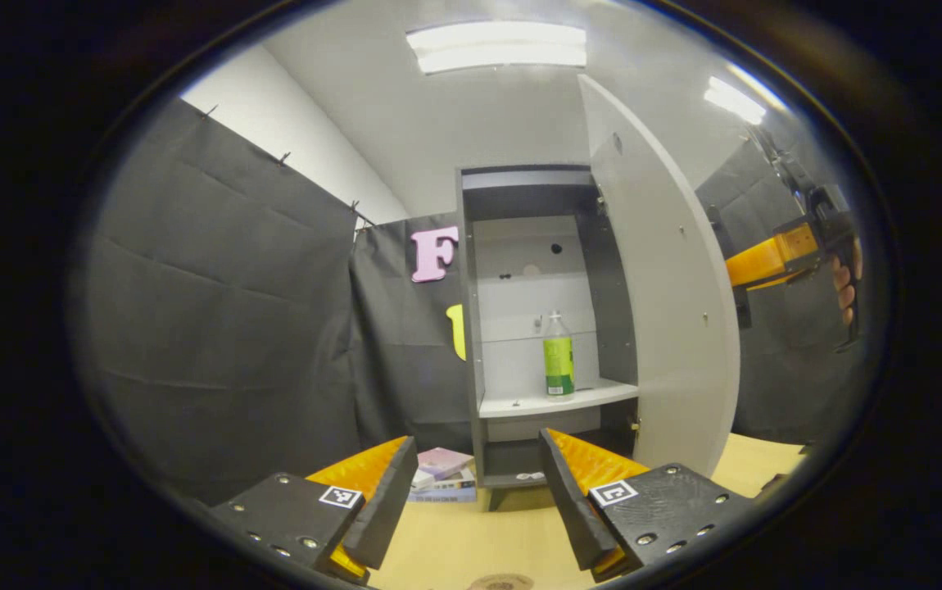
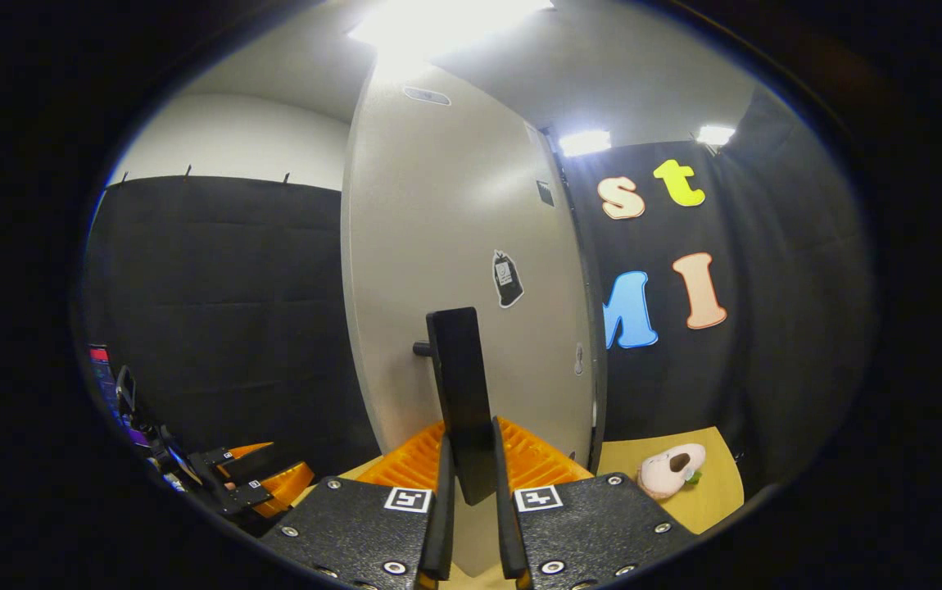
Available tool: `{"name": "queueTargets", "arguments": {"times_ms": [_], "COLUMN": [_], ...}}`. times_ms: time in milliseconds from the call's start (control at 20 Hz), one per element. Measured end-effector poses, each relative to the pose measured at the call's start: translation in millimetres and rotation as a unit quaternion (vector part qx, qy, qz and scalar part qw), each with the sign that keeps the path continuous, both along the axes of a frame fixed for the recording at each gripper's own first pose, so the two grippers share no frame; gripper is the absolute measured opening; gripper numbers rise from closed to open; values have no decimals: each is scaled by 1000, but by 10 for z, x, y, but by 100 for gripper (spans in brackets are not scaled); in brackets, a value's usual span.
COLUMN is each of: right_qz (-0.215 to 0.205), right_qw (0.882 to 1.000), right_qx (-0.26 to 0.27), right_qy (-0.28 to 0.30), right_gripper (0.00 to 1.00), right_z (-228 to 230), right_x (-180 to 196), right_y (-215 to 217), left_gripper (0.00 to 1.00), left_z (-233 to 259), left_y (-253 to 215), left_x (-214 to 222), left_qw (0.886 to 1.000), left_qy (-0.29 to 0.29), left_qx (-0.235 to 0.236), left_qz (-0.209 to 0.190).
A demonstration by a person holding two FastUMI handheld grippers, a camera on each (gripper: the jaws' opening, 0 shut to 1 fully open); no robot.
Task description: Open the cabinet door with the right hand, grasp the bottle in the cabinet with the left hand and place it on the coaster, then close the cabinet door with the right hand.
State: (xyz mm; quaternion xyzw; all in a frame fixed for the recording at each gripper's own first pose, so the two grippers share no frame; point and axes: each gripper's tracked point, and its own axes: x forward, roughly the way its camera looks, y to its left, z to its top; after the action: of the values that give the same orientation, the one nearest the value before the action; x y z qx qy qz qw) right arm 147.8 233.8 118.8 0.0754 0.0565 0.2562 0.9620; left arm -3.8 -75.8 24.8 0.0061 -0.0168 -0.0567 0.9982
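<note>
You stood with the cabinet door (image 1: 668, 311) swung wide, your right hand-held gripper (image 2: 469, 524) clamped on its dark handle (image 2: 461, 393), both fingers pressing the bar's sides, apparently to keep the door out of the way. That opened a straight path to the one bottle (image 1: 558, 354), clear with a green label, standing upright on the cabinet's pale shelf (image 1: 557, 400), near its front edge and apart from the walls. Your left hand-held gripper (image 1: 479, 492) hung well short of it above the bench (image 1: 471, 541), fingers spread wide and empty, lined up towards the shelf for the reach. The fetch looked not yet begun. A round brown disc at the bench's near edge (image 1: 500, 583) may have been the coaster; too little showed to tell. Counted: one bottle, one open door, two grippers, a small stack of books (image 1: 443, 475) by the cabinet's foot and one plush toy (image 2: 669, 470) on the bench.
</note>
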Motion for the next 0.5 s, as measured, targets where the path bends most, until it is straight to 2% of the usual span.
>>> {"name": "queueTargets", "arguments": {"times_ms": [200, 250, 300, 350, 500], "right_qz": [-32, -38, -44, -49, -65], "right_qw": [999, 999, 999, 999, 998], "right_qx": [-14, -14, -14, -15, -18], "right_qy": [-4, -4, -4, -4, -8], "right_gripper": [23, 22, 19, 17, 19], "right_z": [21, 19, 19, 15, -14], "right_x": [5, 32, 29, 32, 103], "right_y": [-295, -341, -390, -445, -630], "left_gripper": [85, 80, 85, 85, 85], "left_z": [4, -3, -5, -11, 10], "left_y": [-157, -204, -244, -277, -381], "left_x": [-5, -19, -32, -41, -88], "left_qw": [1000, 1000, 1000, 1000, 1000], "left_qy": [2, 3, 4, 6, 8], "left_qx": [-7, -9, -10, -11, -11], "left_qz": [-4, -5, -5, -6, -9]}}
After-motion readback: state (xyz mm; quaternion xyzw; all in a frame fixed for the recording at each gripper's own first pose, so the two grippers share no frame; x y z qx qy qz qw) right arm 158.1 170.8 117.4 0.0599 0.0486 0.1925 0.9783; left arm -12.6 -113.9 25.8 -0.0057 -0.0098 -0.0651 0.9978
